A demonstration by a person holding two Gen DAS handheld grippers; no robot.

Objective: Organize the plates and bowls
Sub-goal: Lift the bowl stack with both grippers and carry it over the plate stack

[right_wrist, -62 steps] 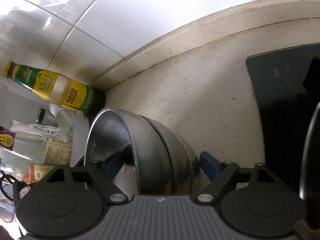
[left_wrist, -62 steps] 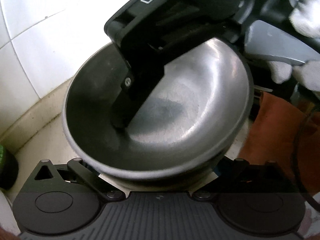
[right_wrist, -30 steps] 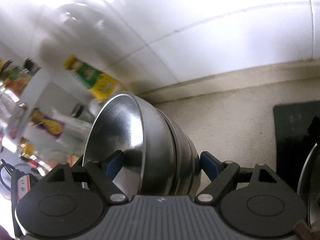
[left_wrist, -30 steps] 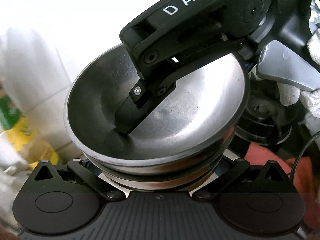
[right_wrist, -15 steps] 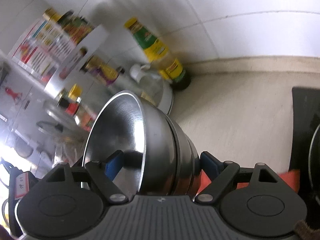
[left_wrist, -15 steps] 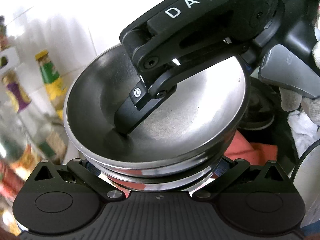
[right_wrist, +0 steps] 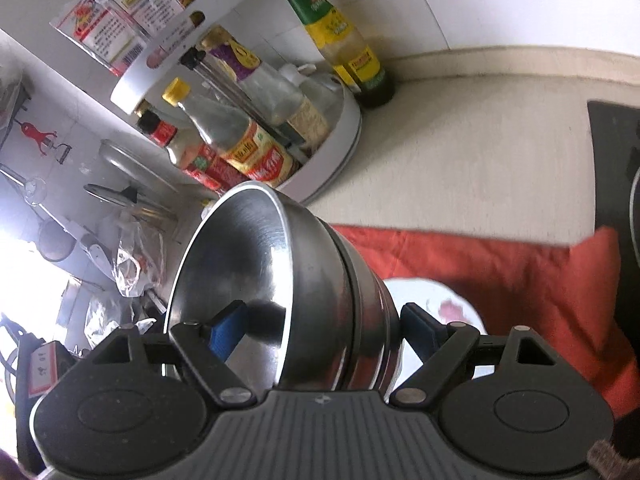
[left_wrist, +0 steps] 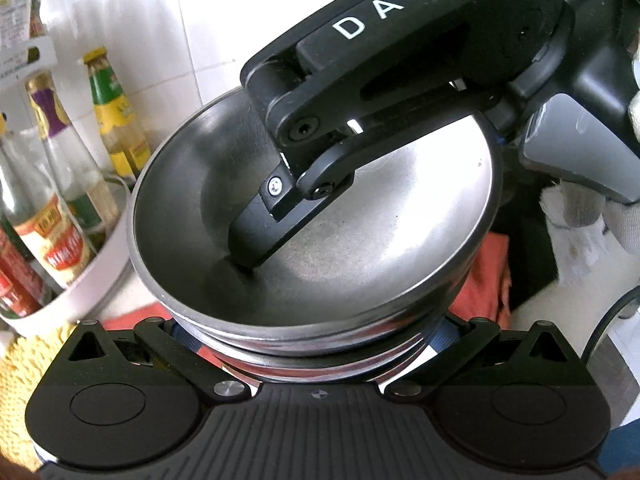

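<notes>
A nested stack of steel bowls (left_wrist: 320, 248) fills the left wrist view, held off the counter. My left gripper (left_wrist: 316, 336) grips the stack's lower walls from both sides. My right gripper (right_wrist: 320, 324) is shut on the stack's rim (right_wrist: 280, 280): one blue-padded finger (right_wrist: 226, 326) is inside the top bowl, the other (right_wrist: 416, 326) outside. In the left wrist view that inner finger (left_wrist: 264, 236) reaches into the bowl. A white plate (right_wrist: 436, 300) lies below on a red cloth (right_wrist: 500, 268).
A white turntable rack (right_wrist: 336, 156) of sauce bottles stands at the left by the tiled wall, with a yellow-green bottle (right_wrist: 340, 36) beside it. A black stove edge (right_wrist: 612, 152) is at right. A yellow knitted mat (left_wrist: 24, 376) lies at lower left.
Both grippers have carried the bowl stack leftward and up from the counter by the wall. The bottle rack, red cloth and white plate have come into view. Both grips are unchanged.
</notes>
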